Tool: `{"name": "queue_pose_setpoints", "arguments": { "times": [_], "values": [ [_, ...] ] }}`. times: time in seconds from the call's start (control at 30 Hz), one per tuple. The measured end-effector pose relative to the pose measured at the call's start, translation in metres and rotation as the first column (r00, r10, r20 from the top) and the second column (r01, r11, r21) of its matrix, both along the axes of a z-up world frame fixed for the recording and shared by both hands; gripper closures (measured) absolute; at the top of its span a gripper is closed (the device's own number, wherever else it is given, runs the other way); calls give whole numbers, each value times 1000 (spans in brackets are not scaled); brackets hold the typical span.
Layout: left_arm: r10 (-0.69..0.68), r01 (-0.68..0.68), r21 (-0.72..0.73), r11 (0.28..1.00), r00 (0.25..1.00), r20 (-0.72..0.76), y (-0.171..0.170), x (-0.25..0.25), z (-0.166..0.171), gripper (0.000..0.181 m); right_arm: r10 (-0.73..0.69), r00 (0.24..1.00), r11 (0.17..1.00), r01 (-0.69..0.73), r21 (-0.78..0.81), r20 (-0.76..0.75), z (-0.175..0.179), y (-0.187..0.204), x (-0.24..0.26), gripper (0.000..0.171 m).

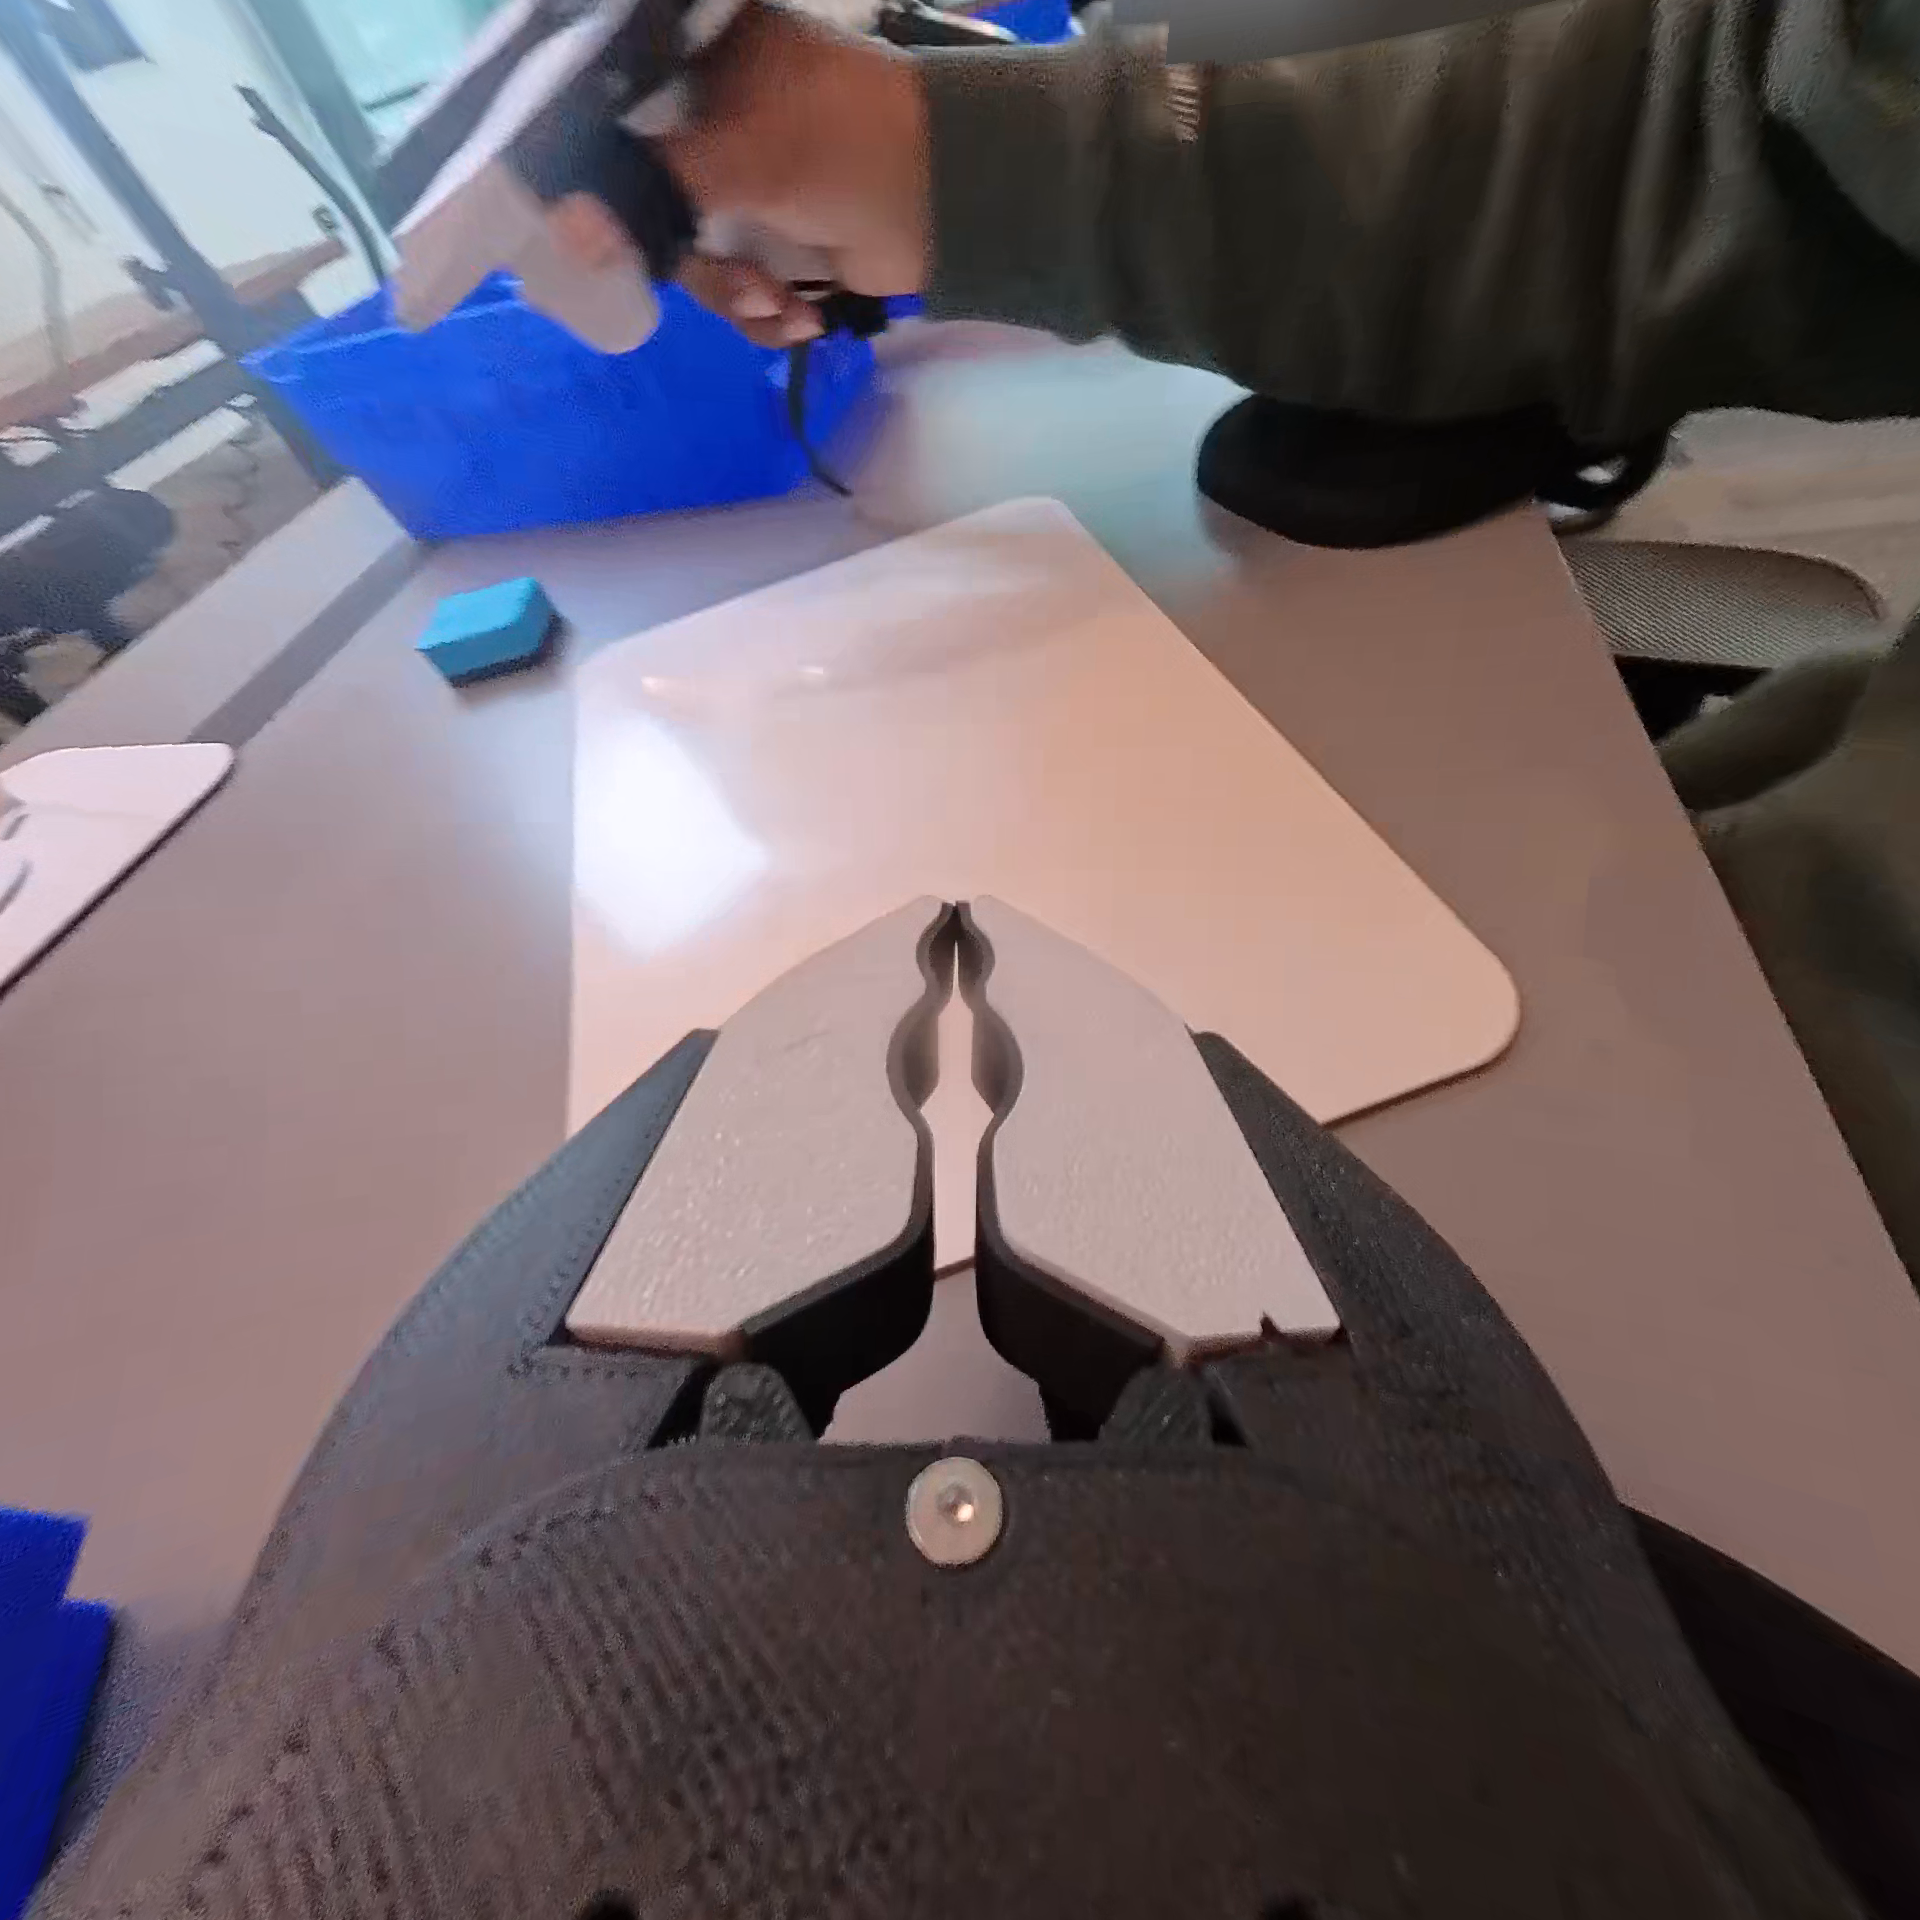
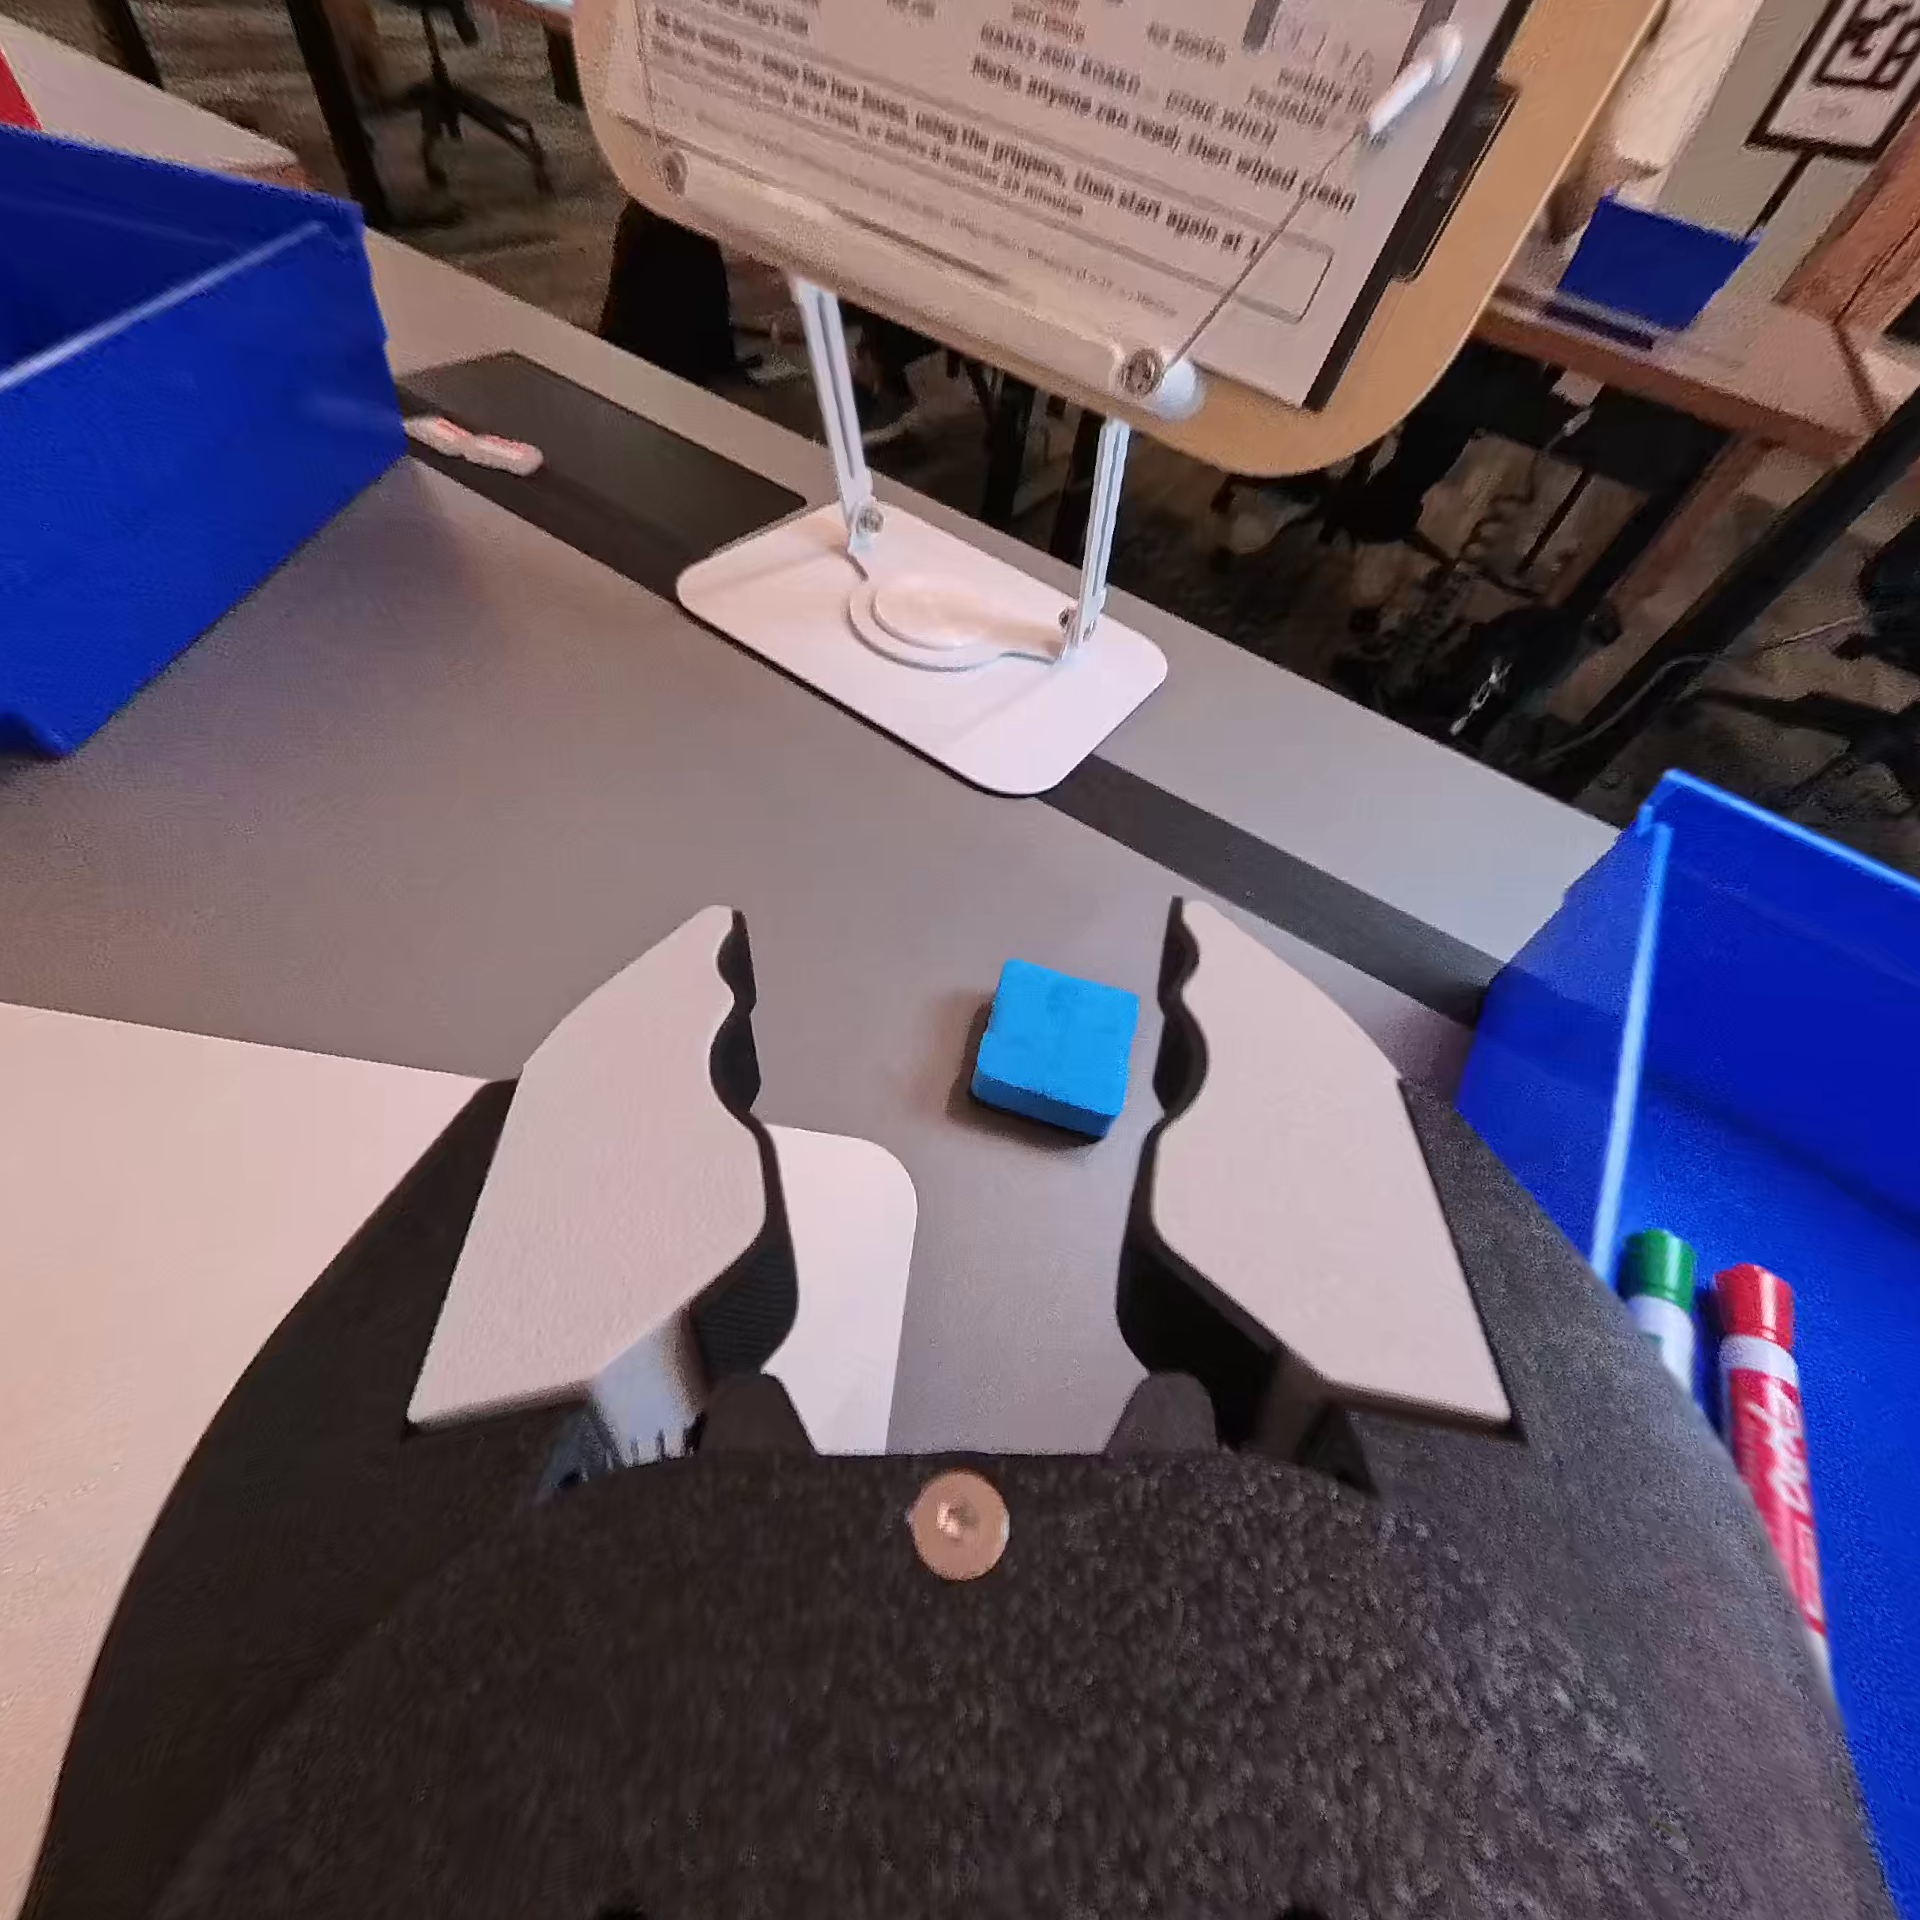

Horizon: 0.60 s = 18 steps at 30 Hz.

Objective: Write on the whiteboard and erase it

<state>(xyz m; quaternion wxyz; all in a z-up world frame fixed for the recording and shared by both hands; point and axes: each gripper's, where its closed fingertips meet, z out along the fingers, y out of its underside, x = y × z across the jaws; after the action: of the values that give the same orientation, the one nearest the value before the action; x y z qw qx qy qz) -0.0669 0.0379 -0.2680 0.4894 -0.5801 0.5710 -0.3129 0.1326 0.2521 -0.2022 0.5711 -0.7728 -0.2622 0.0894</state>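
The left gripper [image 1: 957,914], fingers pressed together and empty, hovers over the blank whiteboard [image 1: 1039,748]. Only the right view shows the spread right gripper [image 2: 956,935] framing the blue eraser [image 2: 1055,1044], markers [image 2: 1756,1382] binned to its right.

Red marker [image 2: 1766,1455] and green marker [image 2: 1659,1311] partly hidden behind gripper body, blue bin [image 2: 1787,1039] cut by right edge, person's hand [image 1: 790,197] motion-blurred

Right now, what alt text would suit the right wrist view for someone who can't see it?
An open two-finger gripper hovers over a grey table, a small blue eraser lying ahead between its fingers. A whiteboard lies left; a blue bin with green and red markers sits right.
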Motion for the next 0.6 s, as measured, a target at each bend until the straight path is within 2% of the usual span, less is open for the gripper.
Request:
{"name": "queue_pose_setpoints", "arguments": {
  "times": [0.1, 0.2, 0.27, 0.43, 0.47, 0.5, 0.6],
  "values": [
    [88, -89, 37, 995, 995, 42, 22, -12, 9, 181, -39, 999, 993, 39, 110, -3, 24, -18, 22, 97],
    [180, -182, 60, 981, 983, 40, 47, -28, 14, 181, -102, 991, 985, 89, 150, 87, 27, -31, 60, 98],
    [250, -249, 49, 967, 968, -13, 64, -44, 13, 181, -83, 981, 994, 70, 82, 173, 11, -39, 84, 103],
    [441, -440, 32, 898, 894, -76, 100, -98, 24, 181, -17, 917, 990, 72, -122, 399, -47, -58, 155, 103],
    [480, -480, 32, 877, 871, -101, 106, -110, 23, 174, 4, 900, 985, 71, -154, 436, -57, -62, 167, 103],
    [529, -530, 32, 847, 839, -128, 113, -122, 21, 149, 25, 879, 980, 73, -186, 476, -67, -64, 180, 102],
    [604, -613, 37, 789, 765, -224, 123, -148, 10, 130, 106, 808, 960, 69, -273, 579, -92, -67, 211, 100]
  ]
}}
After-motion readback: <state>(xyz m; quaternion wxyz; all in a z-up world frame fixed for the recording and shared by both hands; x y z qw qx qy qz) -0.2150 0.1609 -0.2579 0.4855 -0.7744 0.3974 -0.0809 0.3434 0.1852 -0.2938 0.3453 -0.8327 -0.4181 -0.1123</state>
